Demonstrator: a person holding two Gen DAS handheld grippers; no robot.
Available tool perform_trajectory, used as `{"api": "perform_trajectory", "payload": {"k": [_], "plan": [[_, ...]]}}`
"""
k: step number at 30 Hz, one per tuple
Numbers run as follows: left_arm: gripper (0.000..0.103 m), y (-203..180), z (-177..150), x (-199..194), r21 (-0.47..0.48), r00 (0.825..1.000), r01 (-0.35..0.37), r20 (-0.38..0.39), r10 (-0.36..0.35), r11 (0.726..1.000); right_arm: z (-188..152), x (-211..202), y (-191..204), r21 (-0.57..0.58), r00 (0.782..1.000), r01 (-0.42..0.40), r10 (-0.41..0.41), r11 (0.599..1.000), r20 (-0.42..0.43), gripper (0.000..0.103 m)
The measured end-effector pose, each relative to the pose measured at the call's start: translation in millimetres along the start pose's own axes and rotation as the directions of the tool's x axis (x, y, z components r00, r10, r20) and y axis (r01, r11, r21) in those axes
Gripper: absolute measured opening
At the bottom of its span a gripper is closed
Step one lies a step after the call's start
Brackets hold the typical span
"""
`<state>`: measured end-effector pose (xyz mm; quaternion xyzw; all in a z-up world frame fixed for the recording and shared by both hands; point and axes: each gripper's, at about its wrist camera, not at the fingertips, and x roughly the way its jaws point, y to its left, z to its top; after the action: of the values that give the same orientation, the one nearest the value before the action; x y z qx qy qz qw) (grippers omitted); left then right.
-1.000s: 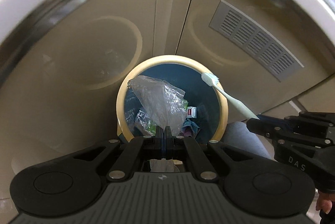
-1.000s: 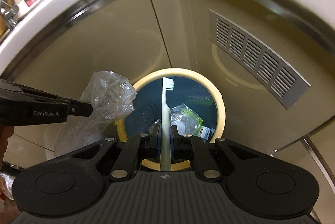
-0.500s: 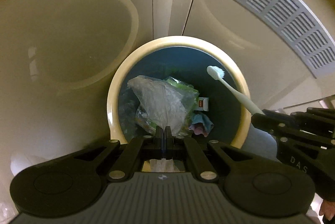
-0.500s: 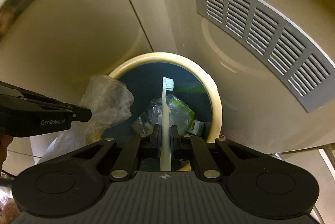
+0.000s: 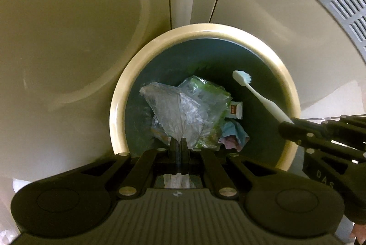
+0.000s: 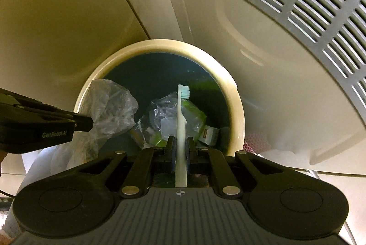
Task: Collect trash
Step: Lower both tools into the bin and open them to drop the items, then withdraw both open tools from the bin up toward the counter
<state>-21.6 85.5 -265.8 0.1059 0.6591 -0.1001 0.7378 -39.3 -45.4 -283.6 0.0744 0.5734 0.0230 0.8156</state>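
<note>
Two grippers hang over a round bin with a cream rim and dark inside. Left gripper is clamped on a crumpled clear bag. Right gripper pinches a pale toothbrush, bristles forward above the bin. Wrappers and a small box lie inside.

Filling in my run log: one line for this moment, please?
left gripper: shut on clear plastic bag | right gripper: shut on toothbrush | both over trash bin | nothing released yet
</note>
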Motion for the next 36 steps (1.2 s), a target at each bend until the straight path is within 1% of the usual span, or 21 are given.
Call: {"api": "perform_trajectory", "payload": {"k": [5,7,11,16,17,18,19,20,21,22,23,25,28,29,32,36], "plan": [[0.000,-1.4,6.8,15.0,0.006,1.000,-0.010,-0.027,0.010,1.000,4.1,14.4,3.3,0.005,1.000,0.007,-0.007,1.000,-0.020,0.010],[0.000,-1.8,9.0,21.5,0.006,0.999,-0.013,-0.037,0.014,1.000,6.2,14.3,10.2,0.004,1.000,0.010,-0.010,1.000,-0.029,0.010],[0.000,0.7,11.6,34.1,-0.002,0.998,-0.023,-0.060,0.023,1.000,8.1,17.6,11.9,0.000,0.999,0.018,-0.018,1.000,-0.040,0.010],[0.001,2.6,13.7,44.7,0.002,0.997,-0.012,-0.075,0.012,1.000,11.6,11.4,9.9,0.013,0.999,0.027,-0.026,1.000,-0.045,0.010],[0.011,2.8,13.4,44.9,0.002,0.997,-0.011,-0.075,0.011,1.000,12.2,12.4,7.8,0.019,0.999,0.023,-0.022,1.000,-0.049,0.010],[0.041,3.6,13.6,44.6,-0.002,0.997,-0.011,-0.077,0.011,1.000,12.5,14.5,6.8,0.032,0.999,0.021,-0.020,0.999,-0.050,0.010],[0.061,6.1,13.3,43.4,-0.010,0.997,-0.012,-0.073,0.011,1.000,13.0,12.9,5.6,0.046,0.999,0.021,-0.019,0.999,-0.047,0.013],[0.095,7.7,12.5,39.9,-0.024,0.998,-0.019,-0.058,0.018,1.000,13.9,11.0,4.3,0.058,0.999,0.026,-0.024,0.998,-0.047,0.021],[0.102,9.0,10.9,34.9,-0.036,0.999,-0.028,-0.030,0.027,0.999,14.7,8.7,2.9,0.065,0.999,0.031,-0.029,0.997,-0.045,0.027],[0.103,9.3,9.0,29.9,-0.039,0.999,-0.033,-0.005,0.033,0.999,14.7,5.0,2.4,0.072,0.999,0.035,-0.032,0.997,-0.038,0.040],[0.103,9.9,7.9,26.7,-0.031,1.000,-0.029,-0.005,0.029,0.999,14.2,1.0,1.6,0.074,0.999,0.036,-0.034,0.997,-0.030,0.047],[0.103,11.9,4.8,21.6,-0.033,1.000,-0.017,-0.016,0.016,0.999,12.7,-8.7,1.9,0.067,0.999,0.032,-0.031,0.997,-0.018,0.048],[0.103,13.8,-3.9,8.4,-0.041,1.000,-0.006,-0.007,0.005,0.999,8.2,-24.9,5.3,0.059,1.000,0.021,-0.021,0.998,-0.006,0.054],[0.103,13.7,-7.4,3.1,-0.040,1.000,-0.004,-0.002,0.004,0.999,6.2,-30.0,8.8,0.053,1.000,0.016,-0.016,0.998,-0.002,0.058],[0.103,13.8,-18.7,-13.7,-0.046,1.000,-0.002,0.017,0.002,0.999,-1.1,-49.1,17.5,0.023,1.000,0.001,-0.002,1.000,0.017,0.062],[0.103,10.1,-37.8,-40.6,-0.053,0.998,-0.017,0.052,0.020,0.998,-14.8,-78.3,30.0,-0.011,0.998,-0.009,0.010,1.000,0.059,0.065]]}}
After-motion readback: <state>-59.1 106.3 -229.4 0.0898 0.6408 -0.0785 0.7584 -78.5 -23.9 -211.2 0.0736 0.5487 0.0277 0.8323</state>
